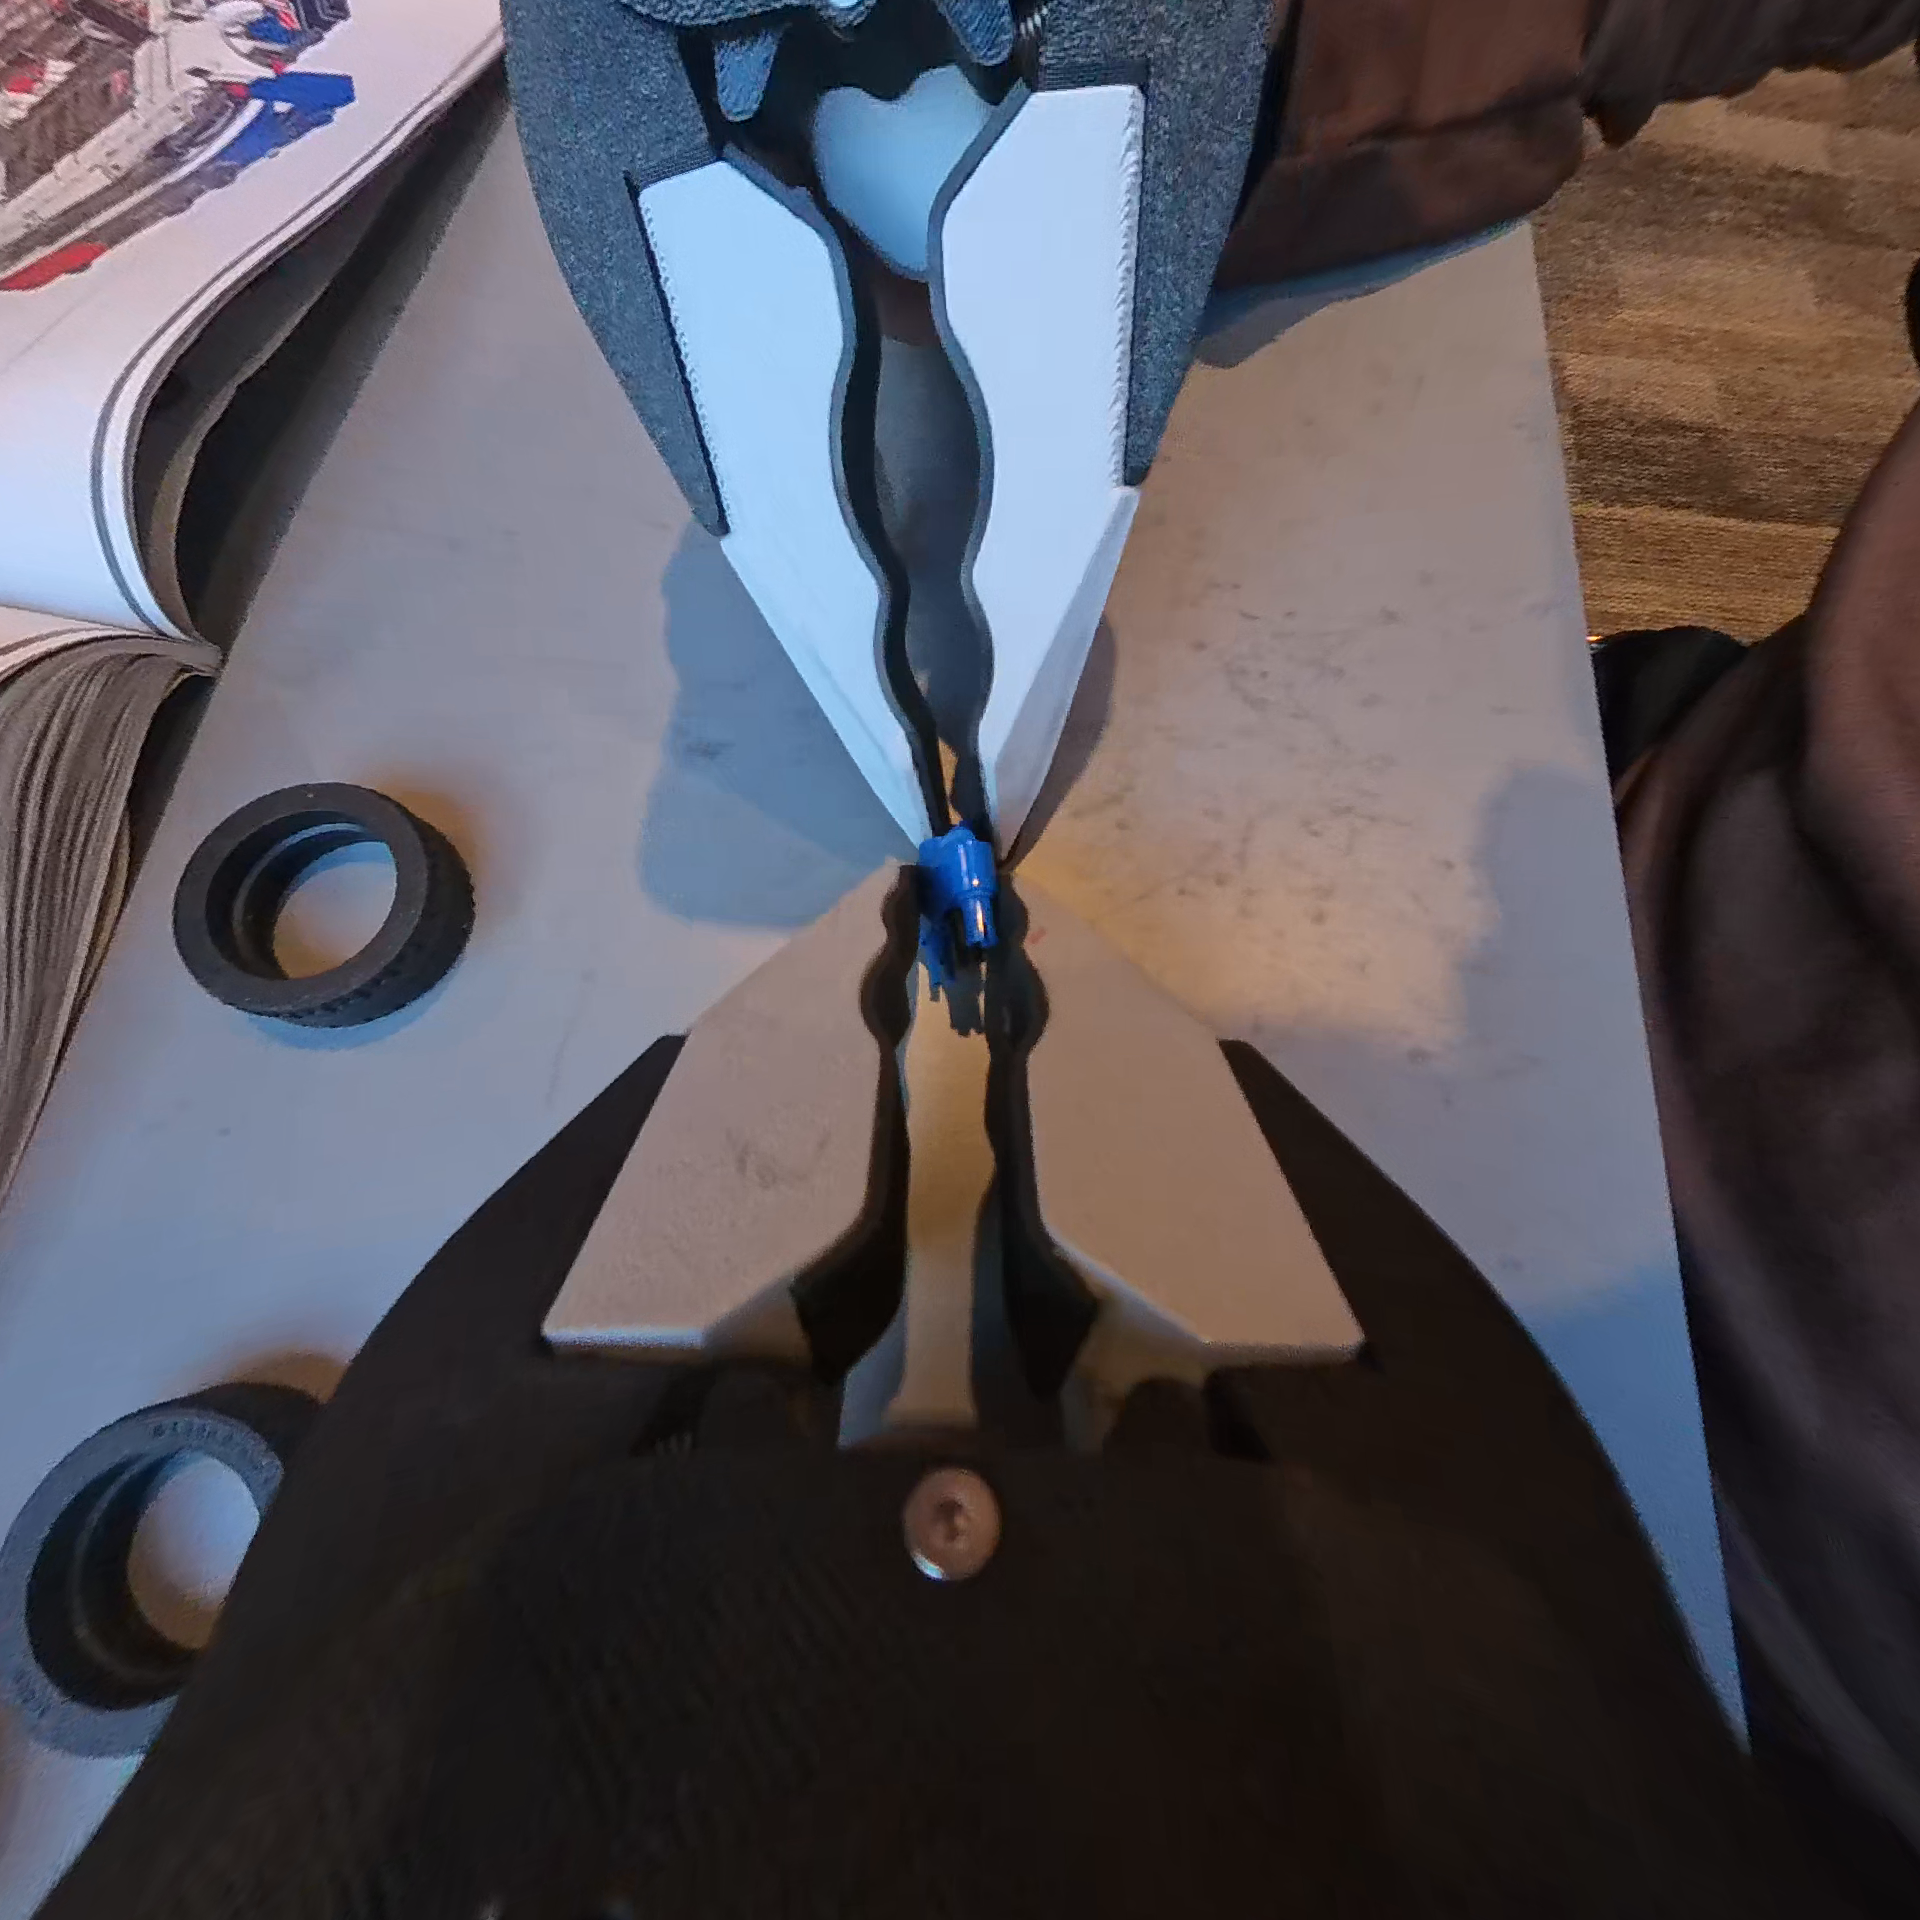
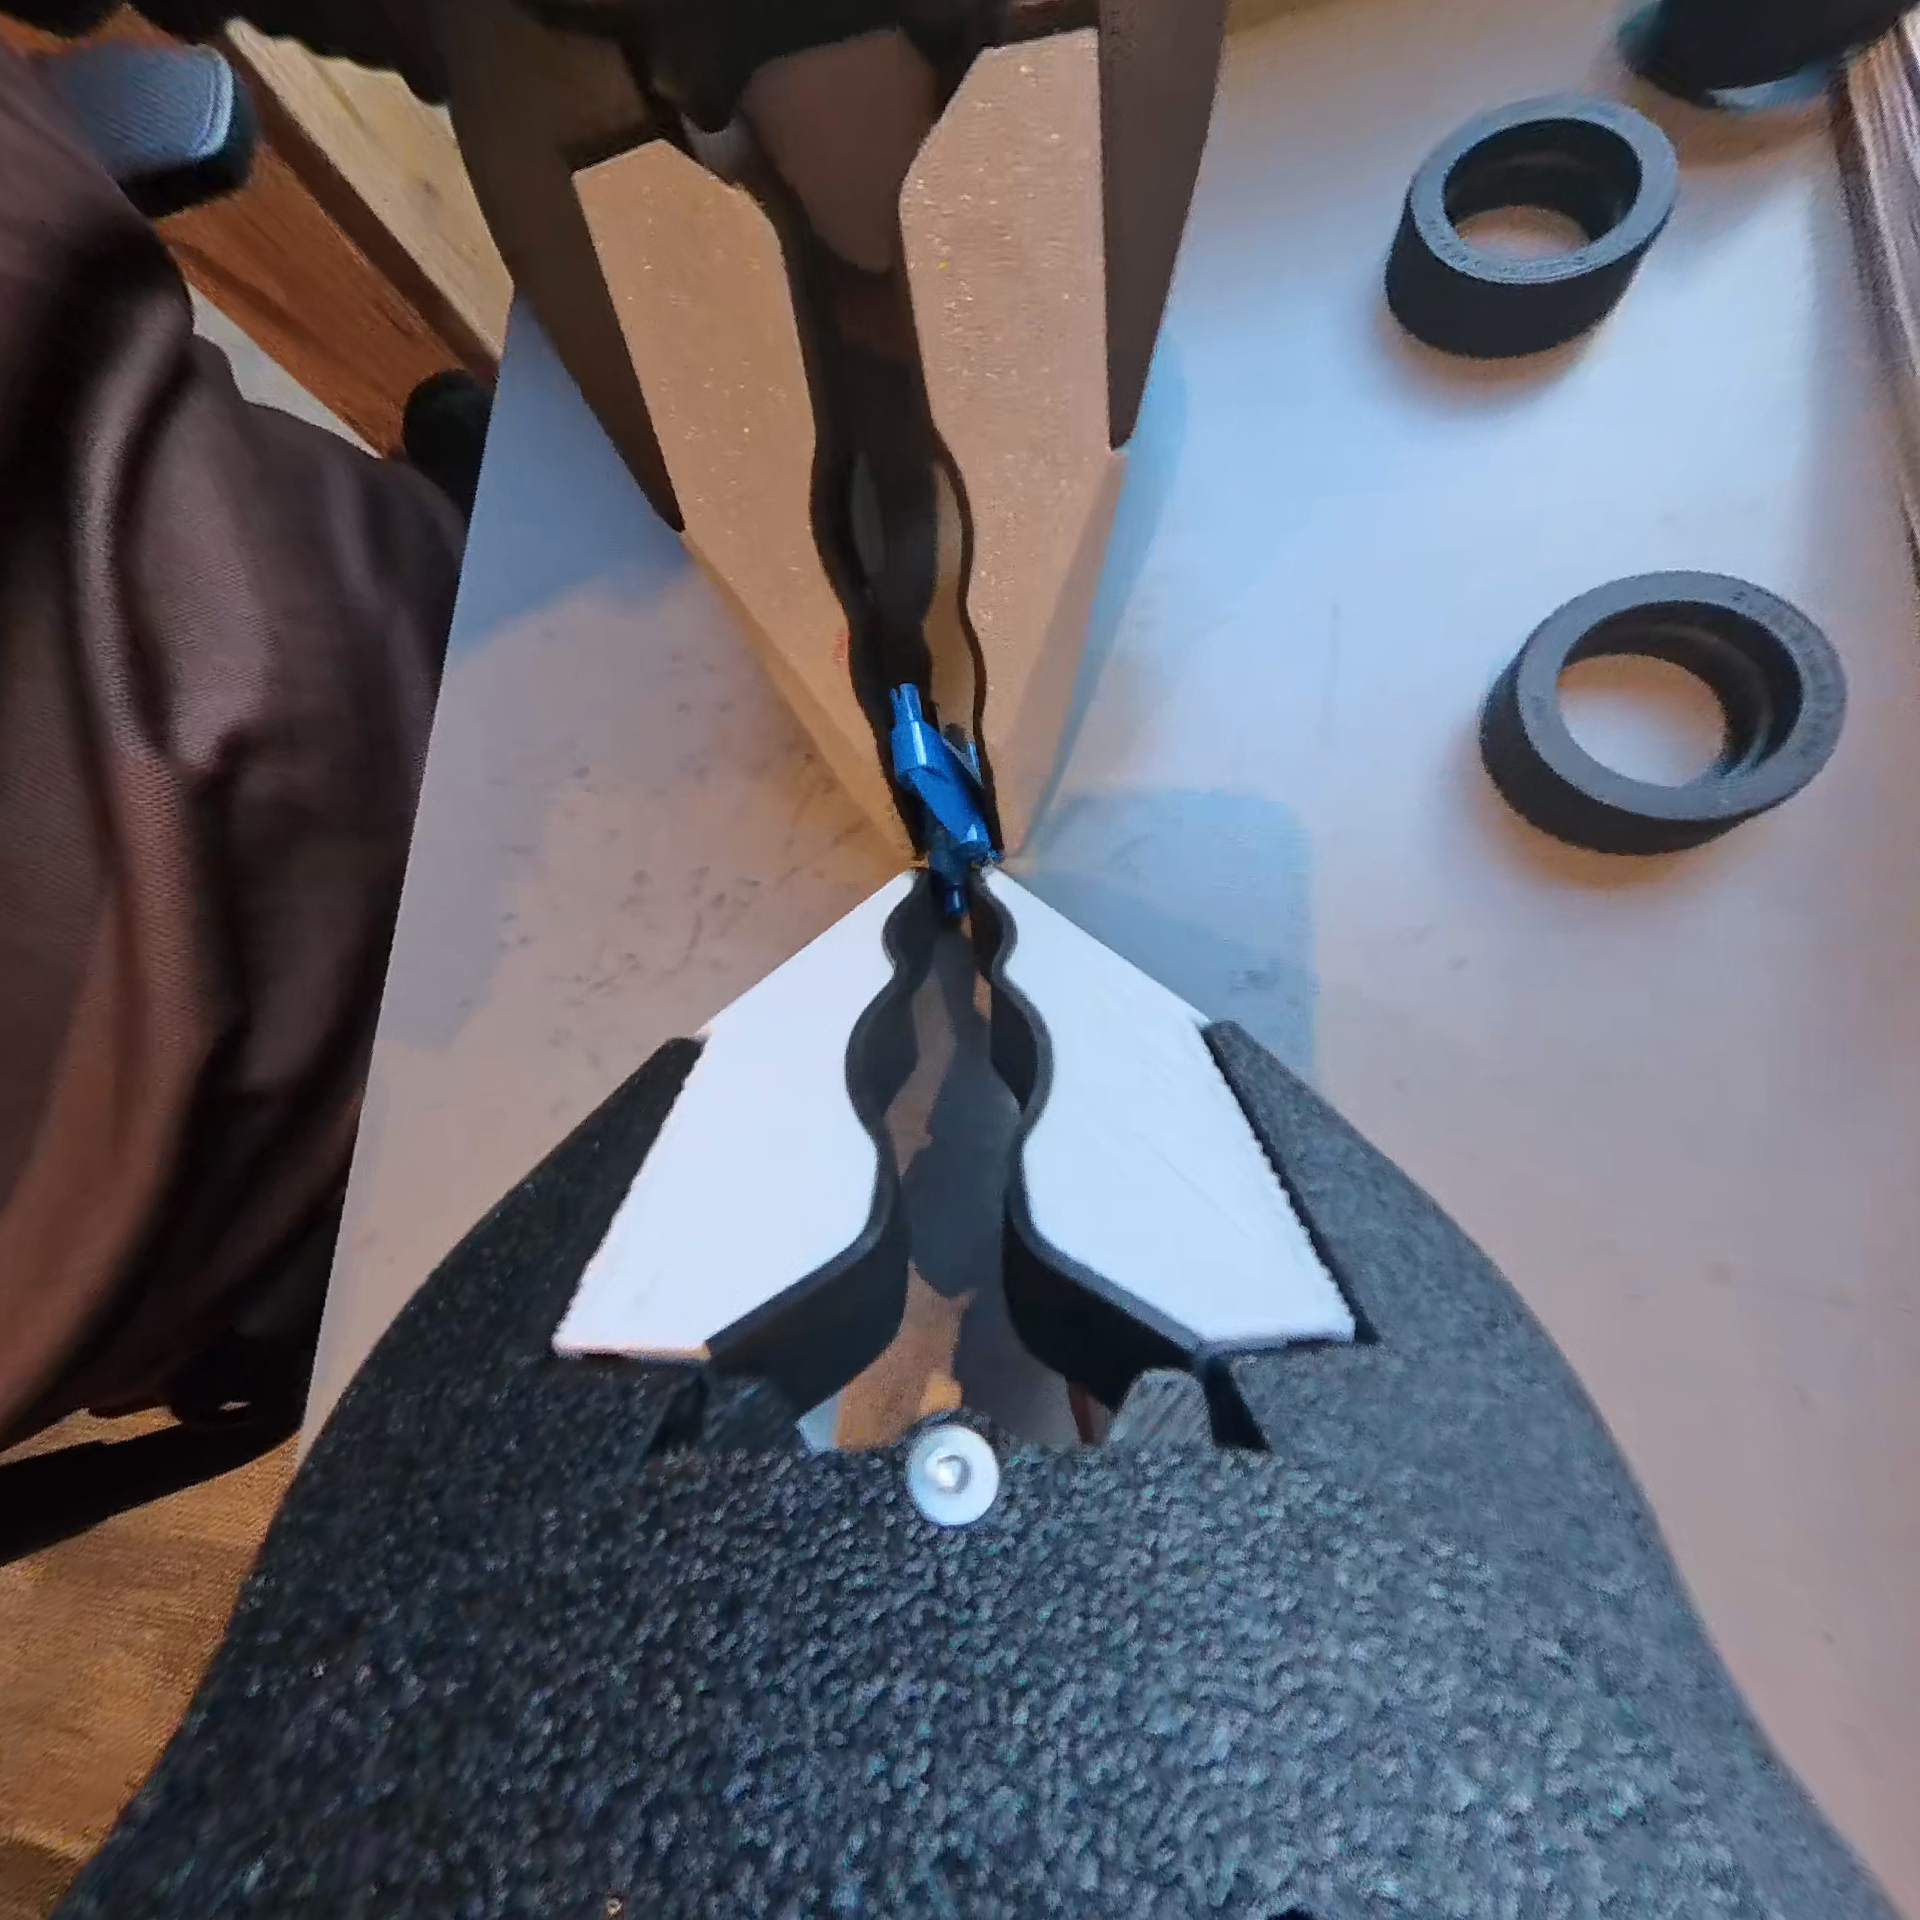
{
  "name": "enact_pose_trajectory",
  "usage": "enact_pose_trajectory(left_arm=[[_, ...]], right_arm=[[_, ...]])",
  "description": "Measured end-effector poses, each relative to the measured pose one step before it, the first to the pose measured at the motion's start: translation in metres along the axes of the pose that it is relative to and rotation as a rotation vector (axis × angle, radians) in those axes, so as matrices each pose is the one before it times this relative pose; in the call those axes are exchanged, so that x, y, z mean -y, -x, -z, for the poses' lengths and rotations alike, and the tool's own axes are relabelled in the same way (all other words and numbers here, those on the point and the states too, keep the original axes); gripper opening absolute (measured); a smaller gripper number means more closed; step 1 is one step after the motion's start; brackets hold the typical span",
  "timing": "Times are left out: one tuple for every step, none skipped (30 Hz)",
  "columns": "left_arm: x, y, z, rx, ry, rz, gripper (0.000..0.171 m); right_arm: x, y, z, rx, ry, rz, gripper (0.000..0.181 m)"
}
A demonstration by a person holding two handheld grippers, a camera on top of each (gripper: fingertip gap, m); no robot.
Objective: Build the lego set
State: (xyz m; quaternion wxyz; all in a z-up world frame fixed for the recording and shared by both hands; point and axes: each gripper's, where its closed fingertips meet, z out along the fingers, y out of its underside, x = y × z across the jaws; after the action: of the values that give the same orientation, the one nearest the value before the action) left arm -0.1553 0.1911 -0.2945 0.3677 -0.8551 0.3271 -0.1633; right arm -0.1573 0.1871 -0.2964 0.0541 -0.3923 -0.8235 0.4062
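A small blue lego pin (image 1: 961, 891) is pinched between both grippers, tip to tip, just above the white table (image 1: 1299, 727). My left gripper (image 1: 951, 920) comes from the bottom of the left wrist view and is shut on the pin, most of which lies between its fingers. My right gripper (image 1: 958, 831) comes from the top and is shut on the pin's other end. In the right wrist view the pin (image 2: 935, 779) lies inside the left gripper (image 2: 951, 831), with its end in the right gripper (image 2: 951, 883). A dark bit beside the pin is unclear.
Two black rubber tyres (image 1: 322, 904) (image 1: 135, 1558) lie on the table to the left; they show at the right in the right wrist view (image 2: 1538, 223) (image 2: 1662, 712). An open instruction booklet (image 1: 104, 312) lies at the far left. A brown sleeve (image 2: 156, 727) is by the table edge. Only a small space, under 4 cm, lies between the two pairs of fingers.
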Motion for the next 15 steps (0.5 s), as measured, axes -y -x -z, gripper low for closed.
enact_pose_trajectory(left_arm=[[0.00023,0.00047,-0.00019,0.0081,-0.00135,-0.0046,0.01],[0.00011,-0.0003,-0.00023,0.0015,-0.00093,-0.0048,0.01],[0.00008,-0.00053,0.00006,-0.0036,-0.00008,-0.0016,0.01],[-0.00001,0.0,0.00001,-0.0012,0.00017,0.0017,0.01],[-0.00004,0.00004,0.00005,-0.0006,0.00004,0.0014,0.01],[0.00005,-0.00006,-0.00005,0.0005,-0.00005,-0.0011,0.01],[0.00003,-0.00024,0.00011,0.0001,-0.00015,-0.0033,0.01],[-0.00002,-0.00048,0.00014,-0.0016,0.00018,-0.0034,0.01],[0.00001,-0.00053,-0.00004,-0.0012,0.00012,-0.0038,0.01],[0.00002,-0.00038,0.00012,-0.0003,-0.00008,-0.0043,0.01],[-0.00002,-0.00027,0.0,0.0023,-0.00006,-0.0058,0.01],[0.00012,-0.0001,0.00001,0.0065,-0.00021,-0.0088,0.01],[0.00011,-0.00017,-0.0001,0.0061,-0.00027,-0.0096,0.01],[0.00001,-0.00036,0.00002,0.0027,-0.00012,-0.0075,0.01],[0.00015,-0.00016,0.00001,0.0012,-0.00019,-0.0025,0.01]], right_arm=[[-0.00014,-0.00091,0.00047,-0.0084,-0.0014,-0.0003,0.007],[-0.00011,-0.00029,0.00108,-0.0083,-0.0029,0.0076,0.007],[-0.00019,0.0006,0.00199,-0.0048,-0.0061,0.0121,0.006],[-0.0003,0.00087,0.00287,-0.0009,-0.0093,0.0097,0.006],[-0.0003,0.00058,0.00289,0.0,-0.0111,0.0031,0.005],[0.00001,-0.0006,0.00226,-0.0035,-0.0103,-0.0031,0.005],[0.00012,-0.00065,0.00133,-0.002,-0.0068,-0.0047,0.006],[-0.00011,0.00023,0.00039,0.0039,-0.0014,-0.0014,0.006],[-0.00038,0.00048,-0.0003,0.0025,0.0035,0.0025,0.006],[-0.00096,0.00039,-0.00095,0.0002,0.0081,0.0047,0.006],[-0.00136,0.00062,-0.00131,0.0019,0.012,0.0058,0.006],[-0.00129,0.00024,-0.00162,-0.0015,0.0131,0.0062,0.006],[-0.00089,0.00007,-0.00161,-0.0025,0.012,0.006,0.006],[-0.00046,0.00016,-0.00143,-0.0008,0.009,0.005,0.006],[0.00037,-0.0001,-0.00071,-0.0031,0.0021,0.0039,0.006]])
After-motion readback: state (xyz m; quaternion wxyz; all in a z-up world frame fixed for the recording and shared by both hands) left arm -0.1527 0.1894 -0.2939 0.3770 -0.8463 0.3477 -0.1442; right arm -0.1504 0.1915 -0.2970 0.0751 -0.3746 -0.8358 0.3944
